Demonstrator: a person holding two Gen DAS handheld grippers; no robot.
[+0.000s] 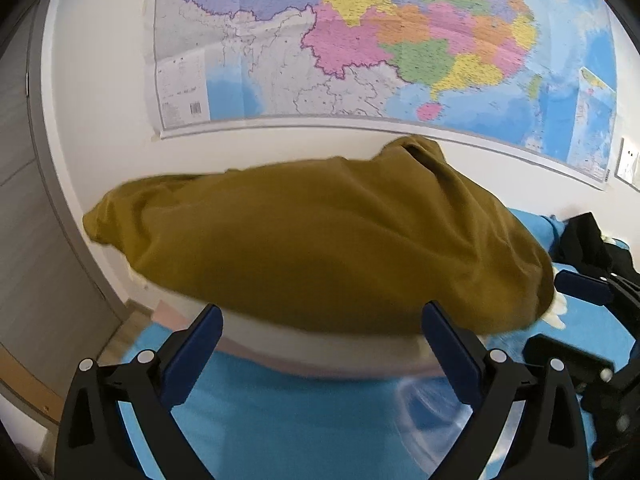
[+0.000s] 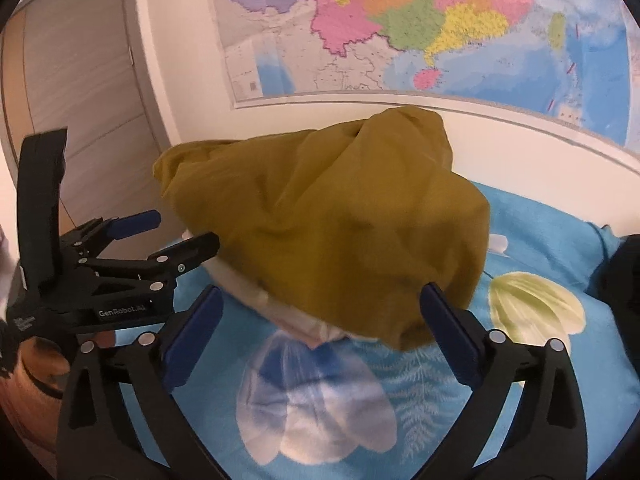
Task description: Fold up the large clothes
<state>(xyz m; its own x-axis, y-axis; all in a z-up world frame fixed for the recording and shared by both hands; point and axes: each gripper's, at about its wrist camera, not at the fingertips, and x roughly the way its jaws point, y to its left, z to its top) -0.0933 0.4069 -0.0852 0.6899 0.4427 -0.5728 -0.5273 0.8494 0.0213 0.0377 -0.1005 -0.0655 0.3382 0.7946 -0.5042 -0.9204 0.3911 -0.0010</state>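
A mustard-yellow garment (image 1: 320, 248) (image 2: 340, 232) lies in a rumpled heap on a white cushion-like thing (image 1: 320, 348) (image 2: 248, 286) near the wall. My left gripper (image 1: 322, 312) stands open just in front of the heap, with nothing pressed between its blue pads. My right gripper (image 2: 320, 292) is open too, its fingers either side of the heap's near edge without gripping it. In the right wrist view the left gripper (image 2: 180, 232) shows at the left, beside the heap. In the left wrist view the right gripper (image 1: 572, 316) shows at the right edge.
A blue bed sheet (image 2: 440, 380) with a pale flower print covers the bed. Dark clothing (image 1: 584, 240) (image 2: 624, 268) lies at the right. A large wall map (image 1: 360, 40) hangs behind, with a wall socket (image 1: 628, 164) at right and a grey door (image 1: 24, 240) at left.
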